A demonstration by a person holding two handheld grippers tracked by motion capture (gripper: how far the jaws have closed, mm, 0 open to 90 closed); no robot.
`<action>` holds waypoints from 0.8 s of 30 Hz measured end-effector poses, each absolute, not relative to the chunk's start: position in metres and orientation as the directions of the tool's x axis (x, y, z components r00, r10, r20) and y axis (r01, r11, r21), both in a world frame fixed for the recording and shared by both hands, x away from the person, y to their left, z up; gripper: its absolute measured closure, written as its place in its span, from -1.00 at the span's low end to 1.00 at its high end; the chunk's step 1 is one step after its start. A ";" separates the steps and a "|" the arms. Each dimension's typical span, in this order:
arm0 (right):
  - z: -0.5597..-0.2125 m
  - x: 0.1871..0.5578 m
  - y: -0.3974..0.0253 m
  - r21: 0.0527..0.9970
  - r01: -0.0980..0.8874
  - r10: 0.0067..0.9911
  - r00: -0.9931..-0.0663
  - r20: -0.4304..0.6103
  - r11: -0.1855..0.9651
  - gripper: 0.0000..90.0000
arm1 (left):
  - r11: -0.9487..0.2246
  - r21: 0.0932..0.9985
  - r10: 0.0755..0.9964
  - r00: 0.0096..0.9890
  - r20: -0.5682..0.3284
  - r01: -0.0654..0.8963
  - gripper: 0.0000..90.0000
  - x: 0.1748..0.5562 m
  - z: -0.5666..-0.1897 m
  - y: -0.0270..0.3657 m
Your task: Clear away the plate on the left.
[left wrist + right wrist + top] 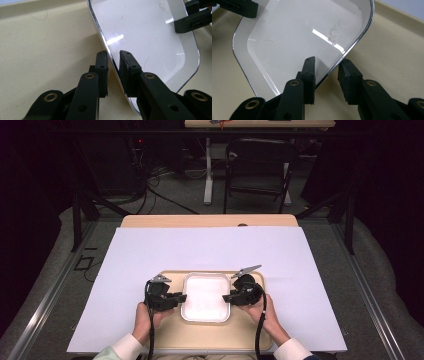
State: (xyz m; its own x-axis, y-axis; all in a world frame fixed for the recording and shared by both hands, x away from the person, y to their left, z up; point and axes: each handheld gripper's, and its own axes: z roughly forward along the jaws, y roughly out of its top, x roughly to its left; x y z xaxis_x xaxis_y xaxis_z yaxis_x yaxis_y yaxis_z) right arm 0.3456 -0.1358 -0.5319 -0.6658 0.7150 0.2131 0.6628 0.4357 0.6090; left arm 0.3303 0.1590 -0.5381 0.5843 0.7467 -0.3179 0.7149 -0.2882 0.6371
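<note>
A white rectangular dish (206,296) with a thin metal rim sits empty on a beige tray (210,336). My left gripper (181,296) straddles the dish's left rim, one jaw outside and one inside. In the left gripper view the dish (150,30) runs between the jaws of the left gripper (113,58), which stand a narrow gap apart. My right gripper (226,297) straddles the right rim. In the right gripper view its jaws are wider apart, and the right gripper (328,62) holds nothing while the dish (299,32) passes between them.
The beige tray lies at the near edge of a table covered by a white sheet (210,247). A dark chair (260,170) and cables stand on the floor beyond the table. Hands and light sleeves come in from the bottom.
</note>
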 end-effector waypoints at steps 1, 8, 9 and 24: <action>-0.532 0.346 -0.135 0.607 0.664 0.718 -0.663 0.209 0.437 0.47 | -0.292 0.633 0.746 0.585 -0.318 0.717 0.71 0.331 -0.539 0.159; -0.539 0.347 -0.132 0.585 0.667 0.725 -0.663 0.185 0.461 0.44 | -0.303 0.604 0.745 0.578 -0.332 0.737 0.66 0.333 -0.543 0.160; -0.540 0.347 -0.132 0.587 0.665 0.725 -0.664 0.184 0.462 0.44 | -0.301 0.605 0.745 0.578 -0.334 0.738 0.66 0.333 -0.543 0.161; -0.542 0.346 -0.128 0.574 0.662 0.731 -0.665 0.154 0.481 0.39 | -0.341 0.580 0.738 0.592 -0.322 0.740 0.51 0.336 -0.548 0.160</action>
State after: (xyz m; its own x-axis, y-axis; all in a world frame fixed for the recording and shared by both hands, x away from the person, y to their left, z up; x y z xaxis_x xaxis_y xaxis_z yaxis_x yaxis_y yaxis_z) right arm 0.3456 -0.1277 -0.5425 -0.6649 0.7308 0.1543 0.6623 0.4814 0.5741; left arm 0.3357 0.1596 -0.5478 0.5924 0.7383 -0.3224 0.7402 -0.3409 0.5795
